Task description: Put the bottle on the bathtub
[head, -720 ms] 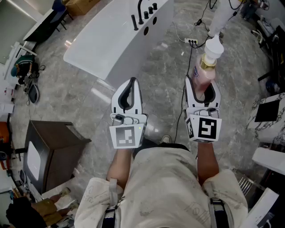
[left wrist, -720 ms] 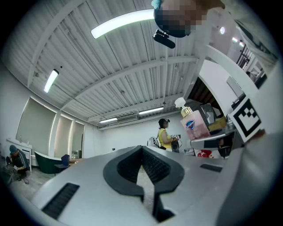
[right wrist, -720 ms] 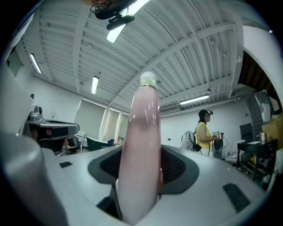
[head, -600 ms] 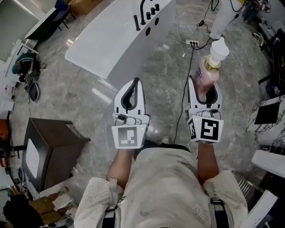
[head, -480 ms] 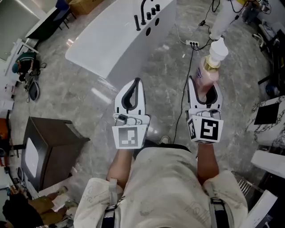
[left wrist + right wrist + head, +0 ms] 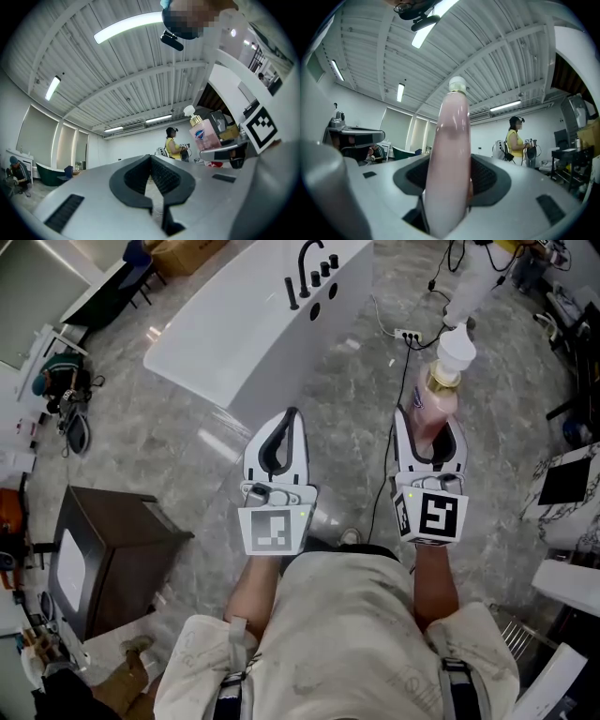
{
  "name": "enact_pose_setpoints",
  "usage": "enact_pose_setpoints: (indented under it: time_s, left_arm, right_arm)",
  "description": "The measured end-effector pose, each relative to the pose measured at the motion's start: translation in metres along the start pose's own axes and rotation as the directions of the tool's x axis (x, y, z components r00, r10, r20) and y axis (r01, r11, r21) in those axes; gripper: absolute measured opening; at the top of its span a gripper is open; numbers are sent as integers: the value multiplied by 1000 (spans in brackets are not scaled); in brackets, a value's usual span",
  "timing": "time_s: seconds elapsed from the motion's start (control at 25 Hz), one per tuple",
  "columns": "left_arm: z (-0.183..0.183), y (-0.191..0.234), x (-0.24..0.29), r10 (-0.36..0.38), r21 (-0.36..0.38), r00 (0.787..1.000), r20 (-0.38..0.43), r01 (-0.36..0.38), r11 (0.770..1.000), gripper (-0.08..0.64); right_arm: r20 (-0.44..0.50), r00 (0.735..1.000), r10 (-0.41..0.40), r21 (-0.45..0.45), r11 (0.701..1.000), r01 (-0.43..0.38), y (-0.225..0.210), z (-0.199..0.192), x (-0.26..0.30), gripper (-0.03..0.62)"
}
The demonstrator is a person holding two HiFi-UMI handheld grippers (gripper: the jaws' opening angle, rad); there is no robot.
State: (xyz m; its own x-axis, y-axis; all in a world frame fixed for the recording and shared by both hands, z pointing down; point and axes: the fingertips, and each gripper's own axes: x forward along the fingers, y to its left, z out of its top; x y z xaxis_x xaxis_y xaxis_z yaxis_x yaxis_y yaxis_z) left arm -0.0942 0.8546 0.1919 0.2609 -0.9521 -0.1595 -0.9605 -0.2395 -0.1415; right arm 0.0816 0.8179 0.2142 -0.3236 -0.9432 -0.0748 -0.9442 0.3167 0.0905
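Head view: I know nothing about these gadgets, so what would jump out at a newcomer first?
A pink pump bottle stands upright, clamped in the right tongs, at the picture's right. The left tongs beside them are closed and empty. Beyond both, at the top, a long white bathtub with black taps sits on the grey marble floor.

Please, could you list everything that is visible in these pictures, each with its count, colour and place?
bathtub: 1, white, upper centre, on the grey floor
faucet: 1, black, on the bathtub's rim
bottle: 1, pink with white pump, held up at right
cabinet: 1, dark brown, lower left
power strip: 1, white, on the floor beyond the bottle
cardboard box: 1, brown, top edge
bystander: 1, yellow top, far background
left gripper: 1, white and black, shut, empty
right gripper: 1, white and black, shut on the bottle
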Motion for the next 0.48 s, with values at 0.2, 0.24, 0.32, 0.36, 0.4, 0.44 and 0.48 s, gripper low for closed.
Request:
enact_pose_setpoints:
  time_s: [0.2,0.24,0.32,0.36,0.4,0.44,0.48]
  left_arm:
    - [-5,-19,3,2,-12,1000,-29,-2,1000,2]
    - [-5,-23,4,2,-13,999,-35,-2,1000,2]
    - [-6,-32,8,2,-19,999,-46,-3,1000,2]
    - [-7,-36,10,1,-24,999,-50,-2,1000,2]
    - [-6,-40,12,-1,-27,999,-52,0,1000,2]
    - [-6,-43,14,-4,-29,999,-53,3,1000,3]
    - [-5,-46,15,-7,-27,998,-54,6,1000,2]
  right_arm:
    - [-23,1000,9,30,1000,-8,-11,-13,-9,224]
    - [-29,999,13,38,999,-12,-14,-16,-11,224]
    - [-40,999,19,54,998,-16,-21,-21,-14,224]
    - [-43,999,19,63,998,-16,-26,-23,-16,224]
    - [-43,999,18,73,997,-15,-30,-24,-17,224]
    - [-43,999,15,82,997,-12,-35,-24,-18,224]
    - [-41,999,12,89,996,-8,-39,-24,-18,224]
